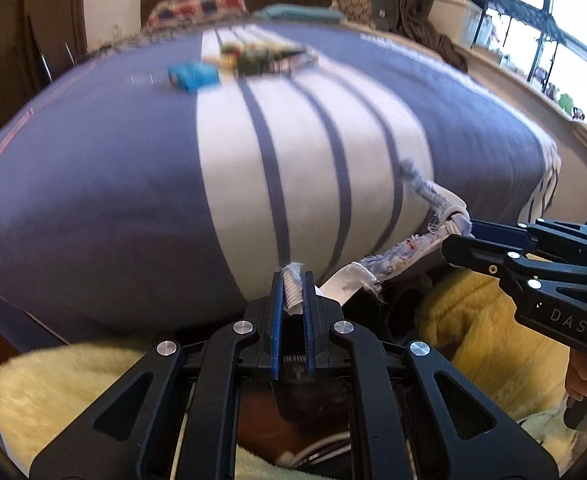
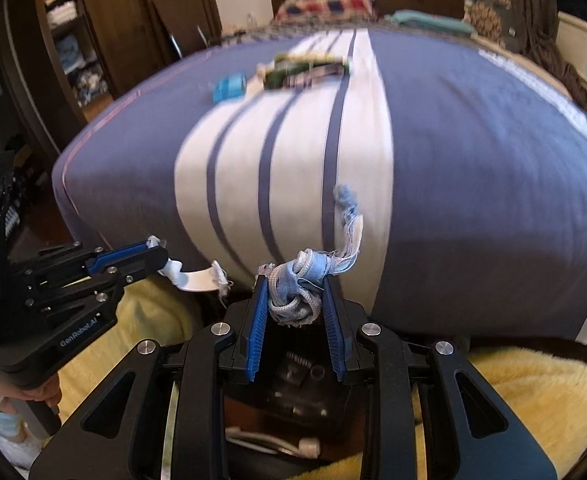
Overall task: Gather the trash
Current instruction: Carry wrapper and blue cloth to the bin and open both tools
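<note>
Bedroom light falls across a bed (image 1: 113, 152) under a purple cover with a white striped band, seen from the left wrist. At the near edge, the left gripper (image 1: 292, 280) has its fingers (image 1: 277, 304) clenched on one end of a frayed white and blue rag (image 1: 381, 266). The rag runs right to the right gripper (image 1: 453, 240), which pinches it at a knot, while a tattered tail (image 1: 417, 184) lies on the cover. Far up the bed sit a small blue box (image 1: 193, 76) and a blurred pile of wrappers (image 1: 261, 56). Yellow fleece (image 1: 473, 320) lies below both tools.

Dark wardrobe shelves (image 2: 69, 40) frame the bed (image 2: 493, 180) in the right wrist view. The right gripper (image 2: 295, 288) grips the knotted blue bundle of the rag (image 2: 293, 280) between its fingers (image 2: 255, 320), which stand partly apart around it. The left gripper (image 2: 153, 254), at the left, holds the white end. The blue box (image 2: 229, 86) and wrappers (image 2: 305, 70) rest far off near a patterned pillow (image 2: 325, 4).
</note>
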A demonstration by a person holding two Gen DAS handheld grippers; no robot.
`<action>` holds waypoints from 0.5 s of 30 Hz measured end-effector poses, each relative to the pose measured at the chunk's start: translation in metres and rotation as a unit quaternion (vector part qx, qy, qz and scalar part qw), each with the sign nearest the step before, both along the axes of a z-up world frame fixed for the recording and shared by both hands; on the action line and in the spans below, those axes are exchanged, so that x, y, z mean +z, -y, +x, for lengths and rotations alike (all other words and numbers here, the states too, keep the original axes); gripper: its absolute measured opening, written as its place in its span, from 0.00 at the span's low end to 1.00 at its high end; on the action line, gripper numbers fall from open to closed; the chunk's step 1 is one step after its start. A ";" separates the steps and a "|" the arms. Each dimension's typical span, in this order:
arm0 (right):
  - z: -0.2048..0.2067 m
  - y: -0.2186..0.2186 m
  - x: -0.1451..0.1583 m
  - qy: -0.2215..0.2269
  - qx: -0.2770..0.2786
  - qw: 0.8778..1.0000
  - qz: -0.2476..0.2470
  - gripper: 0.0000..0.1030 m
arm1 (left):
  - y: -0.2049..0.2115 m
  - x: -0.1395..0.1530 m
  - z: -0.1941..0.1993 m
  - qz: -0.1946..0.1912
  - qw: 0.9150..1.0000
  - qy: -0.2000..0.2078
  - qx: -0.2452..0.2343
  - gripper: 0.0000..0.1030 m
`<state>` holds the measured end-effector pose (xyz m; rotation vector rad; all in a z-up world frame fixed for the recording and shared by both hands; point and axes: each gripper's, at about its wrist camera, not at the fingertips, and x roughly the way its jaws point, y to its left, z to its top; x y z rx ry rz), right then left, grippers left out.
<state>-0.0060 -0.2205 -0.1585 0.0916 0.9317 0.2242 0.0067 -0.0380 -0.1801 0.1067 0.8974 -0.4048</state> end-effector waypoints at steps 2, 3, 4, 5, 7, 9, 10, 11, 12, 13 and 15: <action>0.003 -0.002 -0.014 -0.022 0.004 1.000 0.003 0.27 | 0.002 -0.017 0.002 0.001 1.000 -0.021 -0.003 0.08; 0.005 -0.003 -0.021 -0.031 0.006 0.999 0.003 0.27 | 0.003 -0.026 0.004 0.003 0.999 -0.032 -0.004 0.08; 0.006 -0.003 -0.027 -0.039 0.007 0.999 0.002 0.27 | 0.003 -0.032 0.005 0.005 0.999 -0.039 -0.005 0.08; 0.008 -0.005 -0.034 -0.050 0.008 0.999 0.002 0.27 | 0.005 -0.042 0.007 0.008 0.999 -0.051 -0.007 0.08; 0.009 -0.004 -0.046 -0.067 0.009 0.998 0.006 0.27 | 0.006 -0.054 0.010 0.010 0.998 -0.068 -0.011 0.08; 0.012 -0.004 -0.059 -0.087 0.010 0.996 0.014 0.27 | 0.008 -0.067 0.013 0.012 0.996 -0.088 -0.016 0.08; 0.014 -0.003 -0.067 -0.099 0.009 0.995 0.016 0.27 | 0.009 -0.072 0.014 0.014 0.995 -0.095 -0.018 0.08; 0.015 -0.003 -0.071 -0.105 0.009 0.994 0.018 0.27 | 0.010 -0.080 0.016 0.017 0.994 -0.106 -0.021 0.08; 0.016 -0.003 -0.077 -0.115 0.009 0.993 0.020 0.27 | 0.011 -0.087 0.017 0.018 0.993 -0.118 -0.025 0.08; 0.017 -0.003 -0.082 -0.123 0.009 0.992 0.022 0.27 | 0.012 -0.093 0.017 0.017 0.991 -0.127 -0.028 0.08; 0.018 -0.002 -0.094 -0.144 0.010 0.989 0.030 0.27 | 0.014 -0.106 0.020 0.013 0.988 -0.151 -0.034 0.08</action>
